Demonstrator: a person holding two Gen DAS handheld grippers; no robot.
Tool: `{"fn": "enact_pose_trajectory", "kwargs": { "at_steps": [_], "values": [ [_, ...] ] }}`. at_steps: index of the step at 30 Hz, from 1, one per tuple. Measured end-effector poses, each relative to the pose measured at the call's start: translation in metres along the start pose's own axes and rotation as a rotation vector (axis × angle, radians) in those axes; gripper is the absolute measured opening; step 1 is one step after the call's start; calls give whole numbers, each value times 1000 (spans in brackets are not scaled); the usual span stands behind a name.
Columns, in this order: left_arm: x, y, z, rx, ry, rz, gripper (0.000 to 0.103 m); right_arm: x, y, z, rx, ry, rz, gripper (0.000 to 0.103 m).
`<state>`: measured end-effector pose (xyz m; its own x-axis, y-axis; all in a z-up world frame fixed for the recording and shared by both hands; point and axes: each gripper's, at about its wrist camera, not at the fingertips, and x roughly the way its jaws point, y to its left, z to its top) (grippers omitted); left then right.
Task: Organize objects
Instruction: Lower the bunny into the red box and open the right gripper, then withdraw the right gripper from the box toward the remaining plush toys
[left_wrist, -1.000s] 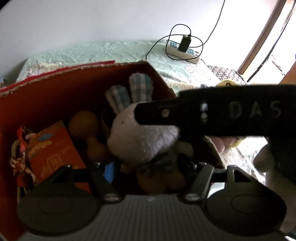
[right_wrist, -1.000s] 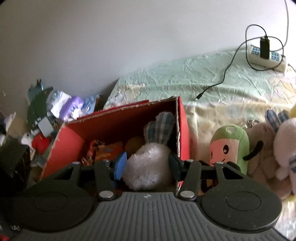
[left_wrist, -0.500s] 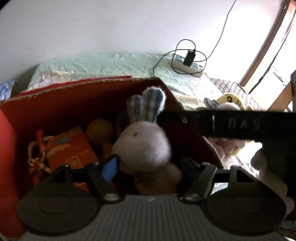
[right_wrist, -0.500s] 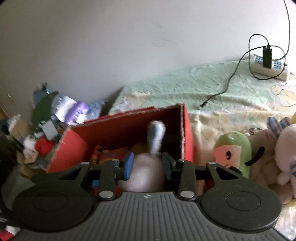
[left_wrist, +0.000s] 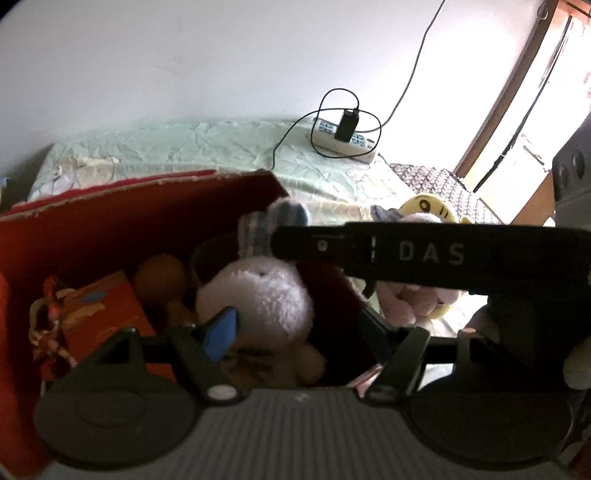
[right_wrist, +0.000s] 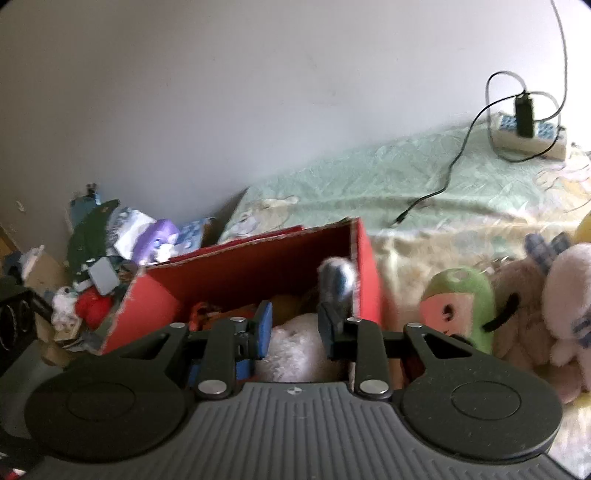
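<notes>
The right gripper (right_wrist: 293, 334) is closing its fingers around the fluffy white bunny (right_wrist: 299, 350) sitting inside the red cardboard box (right_wrist: 365, 273). The left gripper (left_wrist: 295, 328) is hanging unclenched and narrowing over it. Only the right view is showing clutter (right_wrist: 110, 258) past the box's ragged edge; plush toys (right_wrist: 517, 306) are crowding the crinkled bed (right_wrist: 369, 177).

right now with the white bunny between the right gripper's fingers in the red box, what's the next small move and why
Probably finish the squeeze, then lift gently. The right gripper is closing around the white bunny, which sits low in the red box; the left gripper stands apart beside it.
</notes>
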<state>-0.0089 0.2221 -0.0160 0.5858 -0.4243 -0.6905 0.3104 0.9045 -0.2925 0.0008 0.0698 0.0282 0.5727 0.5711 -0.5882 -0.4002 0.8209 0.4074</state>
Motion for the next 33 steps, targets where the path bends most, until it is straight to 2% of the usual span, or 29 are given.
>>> {"fn": "enact_pose_trajectory", "kwargs": {
  "at_steps": [5, 10, 14, 18, 19, 21, 24, 29, 33],
  "values": [
    [2, -3, -3, 26, -6, -35, 72, -4, -7, 1, 29, 9, 30, 28],
    [6, 0, -8, 6, 44, -144, 73, -1, -7, 2, 26, 53, 85, 25],
    [3, -4, -8, 25, 43, -120, 76, 10, -7, 0, 19, 126, 86, 25],
    [-13, -4, -10, 72, 3, -41, 76, 14, -3, -5, -1, 149, 59, 25],
    [-18, -2, -10, 70, -7, -27, 78, 15, -2, -5, -8, 154, 35, 19],
    [-25, 7, -11, 54, -19, 13, 84, 17, -2, -5, -12, 156, 5, 19],
    [-24, 21, -11, 25, -9, 115, 85, 18, -4, -5, -8, 156, 3, 19],
    [-20, 35, -8, -55, 16, 212, 84, 14, -5, -6, 3, 135, 12, 25],
    [-10, 30, -4, -48, 40, 280, 84, 9, -6, -4, 8, 108, 21, 31]
  ]
}}
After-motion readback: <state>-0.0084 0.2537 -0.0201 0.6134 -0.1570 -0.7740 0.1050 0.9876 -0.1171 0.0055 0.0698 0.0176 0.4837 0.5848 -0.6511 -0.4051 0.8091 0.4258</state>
